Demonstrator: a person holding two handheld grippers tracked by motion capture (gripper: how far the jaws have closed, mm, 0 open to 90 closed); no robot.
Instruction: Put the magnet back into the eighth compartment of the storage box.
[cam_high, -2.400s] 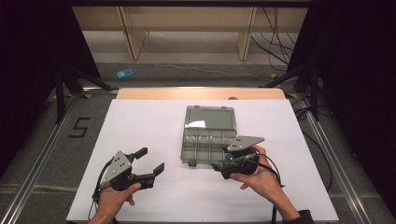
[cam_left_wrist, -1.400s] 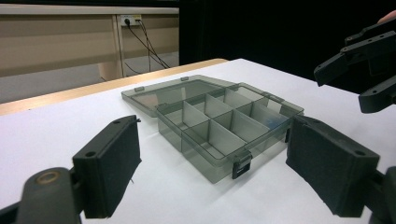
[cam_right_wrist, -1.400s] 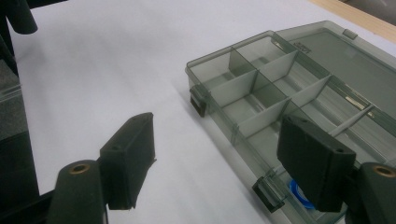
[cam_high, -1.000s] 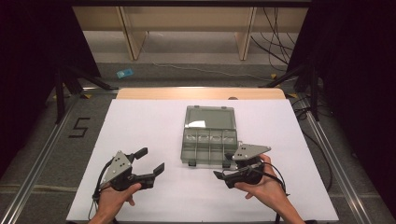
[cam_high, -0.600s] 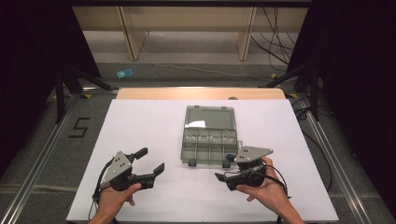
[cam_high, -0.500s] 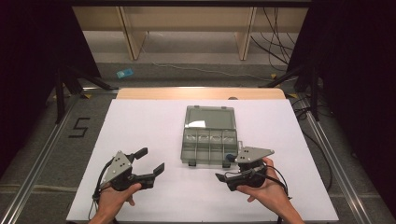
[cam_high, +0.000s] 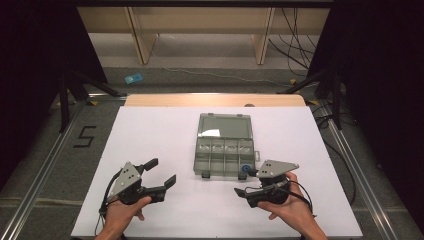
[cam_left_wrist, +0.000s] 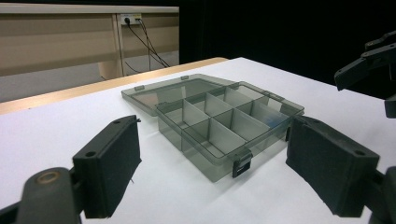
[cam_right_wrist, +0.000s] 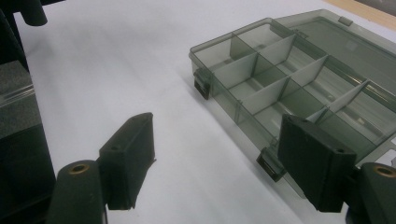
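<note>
- High view: open organiser box (cam_high: 223, 150) lies mid-table (cam_high: 150, 130); thin, stiff, light plastic, probably slippery.
- Left gripper (cam_high: 159, 173) and right gripper (cam_high: 242, 184): jaws spread, empty.
- Best hold: near wall, beside latches.

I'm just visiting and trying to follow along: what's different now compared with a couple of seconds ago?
The right gripper drew back from the near right corner of the open grey compartment box, toward the person and a little to the right, jaws open and empty. A small blue item sits in that corner compartment. The left gripper, box and white table stayed put.
</note>
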